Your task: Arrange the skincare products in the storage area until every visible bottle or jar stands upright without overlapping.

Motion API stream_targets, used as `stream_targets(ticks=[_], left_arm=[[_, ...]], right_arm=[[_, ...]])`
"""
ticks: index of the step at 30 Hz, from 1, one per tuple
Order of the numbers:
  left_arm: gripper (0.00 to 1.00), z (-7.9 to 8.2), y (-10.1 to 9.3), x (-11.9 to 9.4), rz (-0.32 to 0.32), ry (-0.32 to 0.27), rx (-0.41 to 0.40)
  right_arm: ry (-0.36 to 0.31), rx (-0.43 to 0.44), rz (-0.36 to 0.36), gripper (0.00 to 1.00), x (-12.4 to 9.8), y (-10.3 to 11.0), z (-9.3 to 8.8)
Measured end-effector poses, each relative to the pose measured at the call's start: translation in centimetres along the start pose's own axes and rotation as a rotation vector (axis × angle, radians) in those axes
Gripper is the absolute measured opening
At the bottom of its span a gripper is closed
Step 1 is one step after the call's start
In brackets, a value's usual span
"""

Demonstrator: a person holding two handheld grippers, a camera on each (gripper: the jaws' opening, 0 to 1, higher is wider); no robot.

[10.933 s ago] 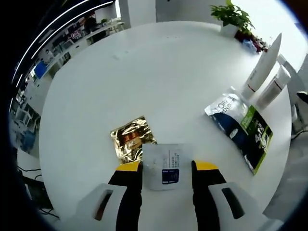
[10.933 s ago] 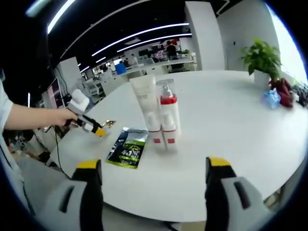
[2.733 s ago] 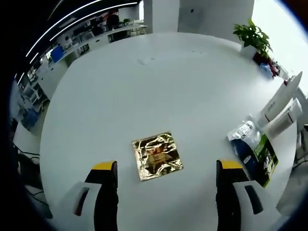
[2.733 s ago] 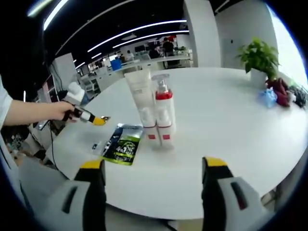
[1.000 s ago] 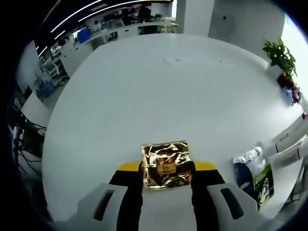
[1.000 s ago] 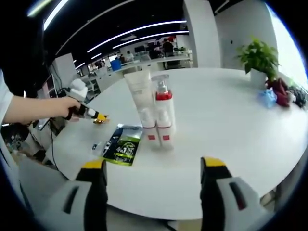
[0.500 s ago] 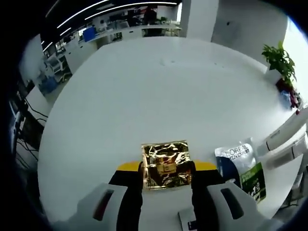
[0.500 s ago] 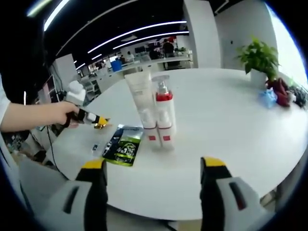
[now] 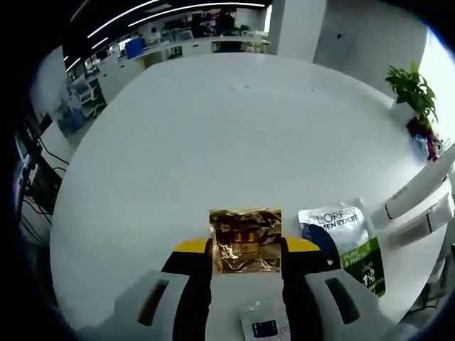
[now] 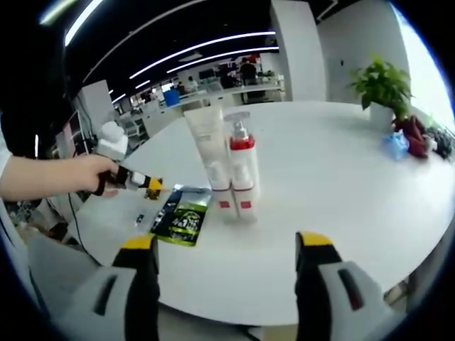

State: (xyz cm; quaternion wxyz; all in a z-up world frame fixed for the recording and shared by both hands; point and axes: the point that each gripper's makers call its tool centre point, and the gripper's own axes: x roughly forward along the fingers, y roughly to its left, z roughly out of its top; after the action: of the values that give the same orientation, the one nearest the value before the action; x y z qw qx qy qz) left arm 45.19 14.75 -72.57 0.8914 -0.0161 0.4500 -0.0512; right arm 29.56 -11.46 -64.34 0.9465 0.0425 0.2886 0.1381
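Note:
My left gripper (image 9: 247, 250) is shut on a gold foil sachet (image 9: 246, 239), held above the white round table (image 9: 213, 128). Below it lies a small white sachet (image 9: 264, 323). A dark and green pouch (image 9: 348, 238) lies flat to the right, beside two white containers (image 9: 419, 202). In the right gripper view the white tube (image 10: 210, 156) and the red-collared pump bottle (image 10: 244, 167) stand upright side by side, with the pouch (image 10: 182, 215) lying to their left. A hand holds the left gripper (image 10: 151, 186) over the pouch's far side. My right gripper (image 10: 226, 245) is open, near the table's edge.
A potted plant (image 10: 384, 89) and a blue and red bundle (image 10: 411, 138) sit at the table's far side. Desks and people fill the office behind. Bare tabletop (image 10: 334, 170) spreads right of the bottles.
The left gripper let go of the white sachet, opened, then shut on the gold sachet and lifted it toward the pouch. The right gripper has stayed open and still.

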Motion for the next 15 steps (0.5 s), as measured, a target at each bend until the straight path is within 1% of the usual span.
stream_targets(ticks=[2,9,15], left_arm=[[0.35,-0.2,-0.1,0.0,0.003,0.007,0.004],[0.35,-0.4,-0.8,-0.1,-0.005,0.010,-0.037],[0.35,-0.9,-1.1,0.3,-0.001,0.018,-0.059]], right_arm=[[0.001,0.000,-0.001,0.79,0.0,0.0,0.0],[0.001,-0.004,-0.003,0.79,0.0,0.0,0.0],[0.001,-0.003,-0.004,0.79,0.0,-0.1,0.0]])
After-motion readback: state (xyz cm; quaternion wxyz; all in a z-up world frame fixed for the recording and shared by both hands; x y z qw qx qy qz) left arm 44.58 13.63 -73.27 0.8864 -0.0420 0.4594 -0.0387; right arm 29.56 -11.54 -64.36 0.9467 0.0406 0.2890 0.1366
